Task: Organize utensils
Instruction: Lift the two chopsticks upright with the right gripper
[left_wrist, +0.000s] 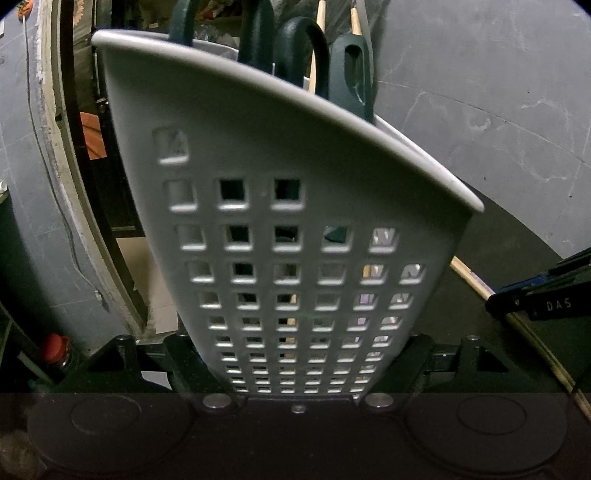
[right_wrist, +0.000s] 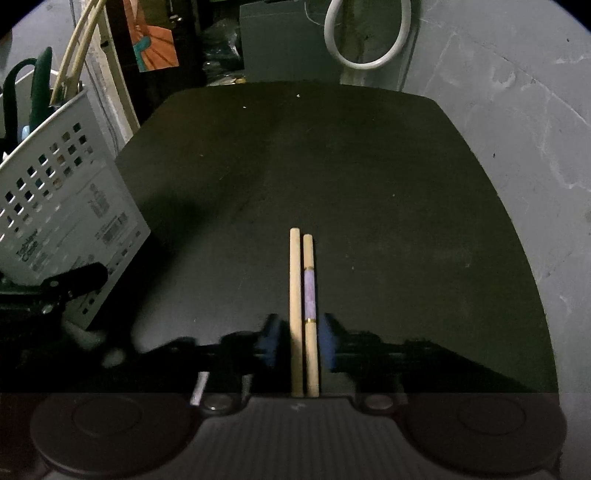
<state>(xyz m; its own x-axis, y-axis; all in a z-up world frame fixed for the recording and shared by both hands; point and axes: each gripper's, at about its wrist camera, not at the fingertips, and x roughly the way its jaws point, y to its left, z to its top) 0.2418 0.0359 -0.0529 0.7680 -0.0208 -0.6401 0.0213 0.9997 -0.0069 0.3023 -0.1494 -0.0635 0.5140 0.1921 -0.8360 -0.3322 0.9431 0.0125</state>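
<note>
A white perforated utensil basket (left_wrist: 295, 166) fills the left wrist view, tilted, with my left gripper (left_wrist: 295, 369) shut on its lower sides. Dark green utensil handles (left_wrist: 303, 55) and wooden chopsticks (left_wrist: 320, 18) stick out of its top. In the right wrist view the basket (right_wrist: 66, 206) leans at the left of the dark tabletop (right_wrist: 332, 166). My right gripper (right_wrist: 298, 343) is shut on a pair of chopsticks (right_wrist: 303, 280); one is plain and the other has a purple band. They point away from me over the table. That gripper (left_wrist: 543, 299) also shows at the right of the left wrist view.
A grey marbled floor (right_wrist: 517, 129) surrounds the dark table. A white hose loop (right_wrist: 369, 37) hangs beyond its far edge. An orange and teal picture (right_wrist: 155, 40) and dark clutter stand at the back left. A red knob (left_wrist: 55, 347) sits low on the left.
</note>
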